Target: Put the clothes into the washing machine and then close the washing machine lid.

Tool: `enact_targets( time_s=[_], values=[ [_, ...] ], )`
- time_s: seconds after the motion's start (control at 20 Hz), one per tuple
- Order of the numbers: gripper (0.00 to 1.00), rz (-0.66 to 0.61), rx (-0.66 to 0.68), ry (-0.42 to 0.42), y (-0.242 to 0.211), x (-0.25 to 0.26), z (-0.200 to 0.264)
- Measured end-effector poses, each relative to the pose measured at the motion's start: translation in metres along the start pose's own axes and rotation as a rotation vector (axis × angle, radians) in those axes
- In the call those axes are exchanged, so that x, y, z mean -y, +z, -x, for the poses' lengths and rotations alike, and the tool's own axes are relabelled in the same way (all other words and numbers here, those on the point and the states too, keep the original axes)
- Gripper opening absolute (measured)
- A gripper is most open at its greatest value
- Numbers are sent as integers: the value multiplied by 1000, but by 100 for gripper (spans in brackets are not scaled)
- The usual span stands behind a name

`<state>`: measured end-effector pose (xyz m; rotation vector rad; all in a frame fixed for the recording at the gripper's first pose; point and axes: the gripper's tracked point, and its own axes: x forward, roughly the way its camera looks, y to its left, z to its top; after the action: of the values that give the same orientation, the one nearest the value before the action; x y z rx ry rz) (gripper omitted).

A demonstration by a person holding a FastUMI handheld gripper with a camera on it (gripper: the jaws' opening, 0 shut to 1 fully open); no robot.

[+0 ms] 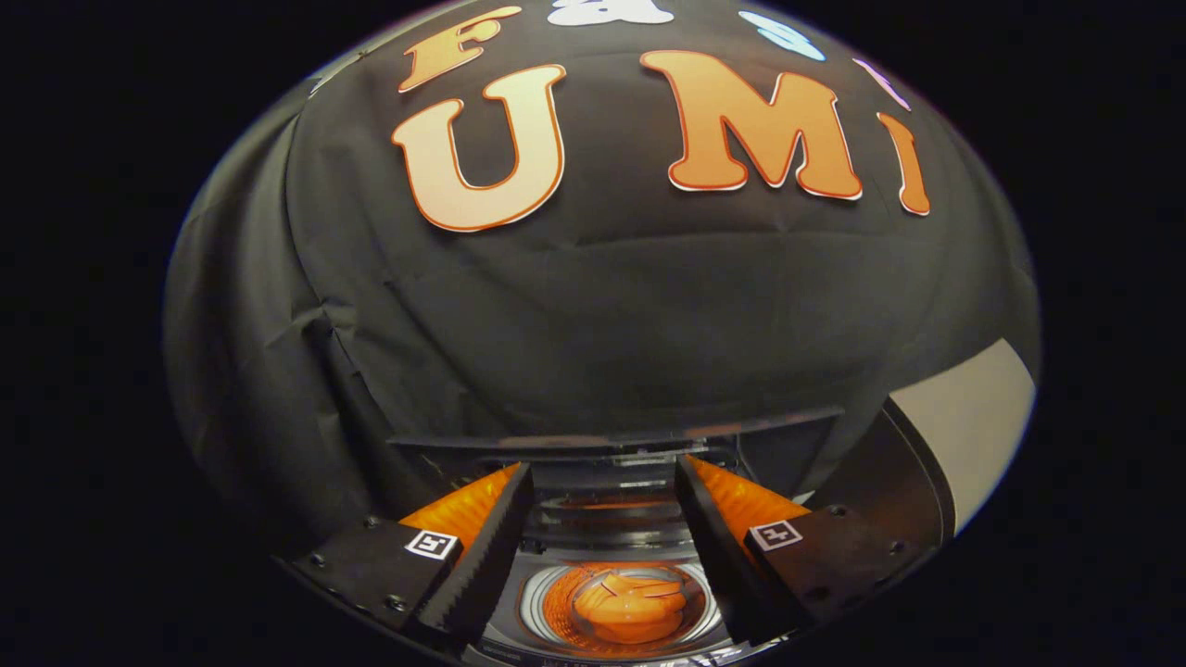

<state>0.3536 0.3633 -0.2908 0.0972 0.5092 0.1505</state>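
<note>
— Since the clothes (630, 607) already lie in the drum (547, 602), is loading done?
— It looks so; an orange bundle sits inside, below and between the fingers (604, 533).
— And the lid (611, 435)?
— Raised beyond the fingertips, so closing remains.
— The fingers?
— Spread wide, holding nothing, poised above the opening and pointing at the lid.

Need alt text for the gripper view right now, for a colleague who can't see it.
The gripper is open and holds nothing, poised above the washing machine, where an orange garment lies in the drum below the fingers. The lid stands raised beyond the fingertips.
</note>
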Motion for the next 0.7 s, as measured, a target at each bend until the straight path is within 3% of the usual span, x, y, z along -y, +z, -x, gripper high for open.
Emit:
enact_targets(
  time_s=[0.45, 0.7],
  values=[
    [99, 44, -17, -13, 16, -5, -61],
    [99, 49, -6, -43, 15, -5, -68]
  ],
)
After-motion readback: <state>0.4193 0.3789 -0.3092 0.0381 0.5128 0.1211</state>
